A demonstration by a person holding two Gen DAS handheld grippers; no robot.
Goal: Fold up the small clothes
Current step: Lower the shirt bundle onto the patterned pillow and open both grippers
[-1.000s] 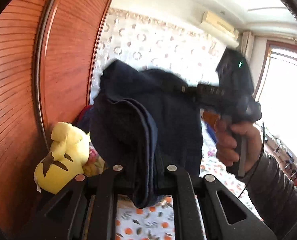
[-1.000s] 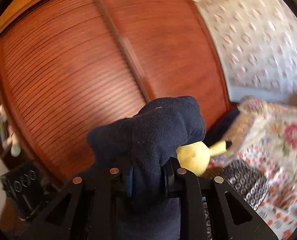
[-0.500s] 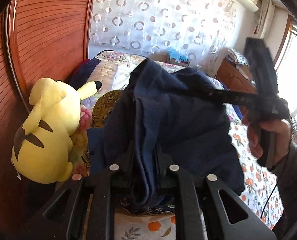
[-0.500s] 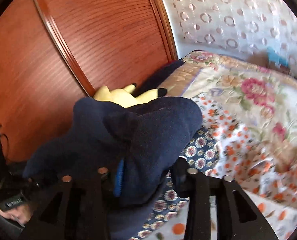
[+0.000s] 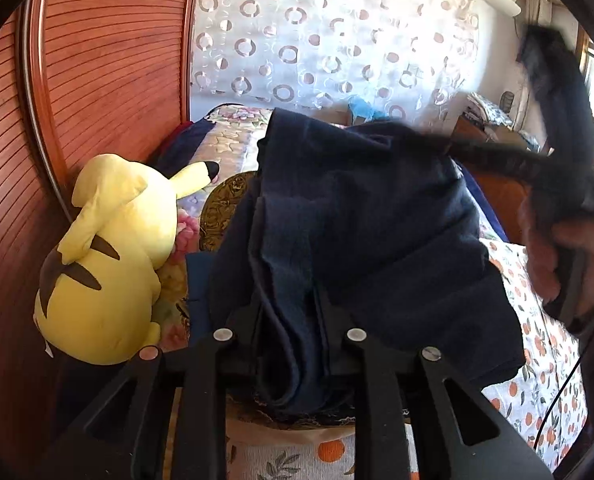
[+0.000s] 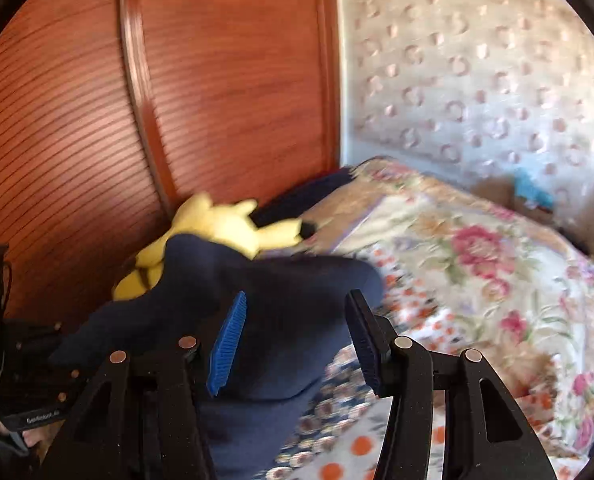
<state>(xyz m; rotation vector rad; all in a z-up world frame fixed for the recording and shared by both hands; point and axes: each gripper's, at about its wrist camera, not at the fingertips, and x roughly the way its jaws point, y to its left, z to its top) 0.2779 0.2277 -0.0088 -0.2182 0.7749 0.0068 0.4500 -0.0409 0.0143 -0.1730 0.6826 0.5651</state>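
Note:
A dark navy garment (image 5: 361, 224) hangs bunched over the bed. My left gripper (image 5: 289, 312) is shut on a thick fold of it at the lower edge. My right gripper (image 6: 293, 336) has its jaws spread wide, blue pad (image 6: 227, 344) showing; the navy garment (image 6: 265, 304) lies loose between and in front of the fingers, not pinched. In the left wrist view the right gripper's body (image 5: 557, 160) shows at the right in a hand, its fingertips hidden behind the cloth.
A yellow plush toy (image 5: 109, 256) lies at the left against a red-brown slatted wooden wall (image 5: 97, 80). The bed has a floral quilt (image 6: 477, 248) and an orange-print sheet (image 5: 545, 344). A patterned curtain (image 5: 337, 40) hangs behind.
My right gripper has opened and let go of the garment. Both grippers have tilted down from the wall toward the bed. The left gripper still holds its fold.

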